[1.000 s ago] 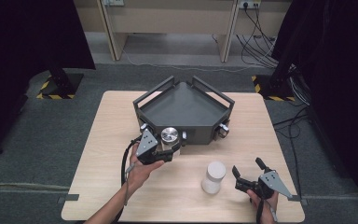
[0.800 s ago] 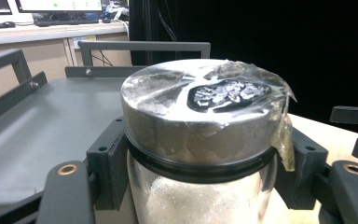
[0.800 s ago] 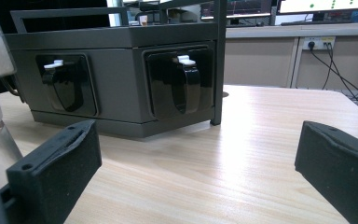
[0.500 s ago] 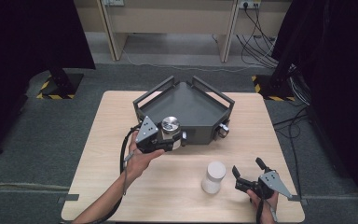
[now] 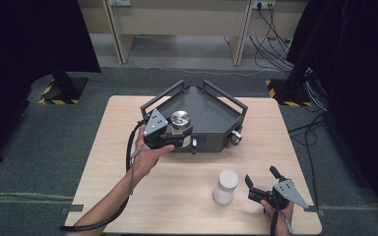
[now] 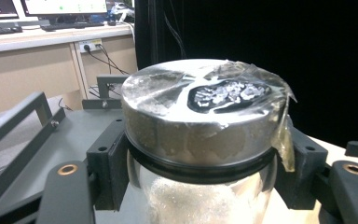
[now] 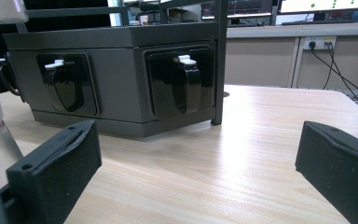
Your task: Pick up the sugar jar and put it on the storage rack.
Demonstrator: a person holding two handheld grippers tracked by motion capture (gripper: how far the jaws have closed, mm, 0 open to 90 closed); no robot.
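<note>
Between the jaws of your left gripper (image 5: 177, 133) sits a glass jar with a metal lid (image 5: 180, 118), clamped just below the lid's black seal; in the left gripper view the two black jaws press against the glass on either side, and the jar (image 6: 200, 140) stands upright. Its lid carries a crumpled layer of clear film with a dark patch near the middle, and the glass below looks frosted or filled with something pale; you cannot tell which. You hold the jar at the front left edge of the dark grey tray (image 5: 211, 110), over its near wall, with your left hand (image 5: 147, 157) wrapped around the gripper's body from below. The tray is an angular metal piece with rail handles along its back sides and black latches on its front faces, and it rests on the far half of the light wooden table (image 5: 113, 147).

Your right gripper (image 5: 263, 182) lies low at the near right corner of the table, its jaws spread wide with nothing between them. Just beside it, on its left, a white-capped container (image 5: 225, 187) stands upright on the bare wood, apart from the jaws. In the right gripper view the tray's latched front (image 7: 121, 79) faces you across open table.
</note>
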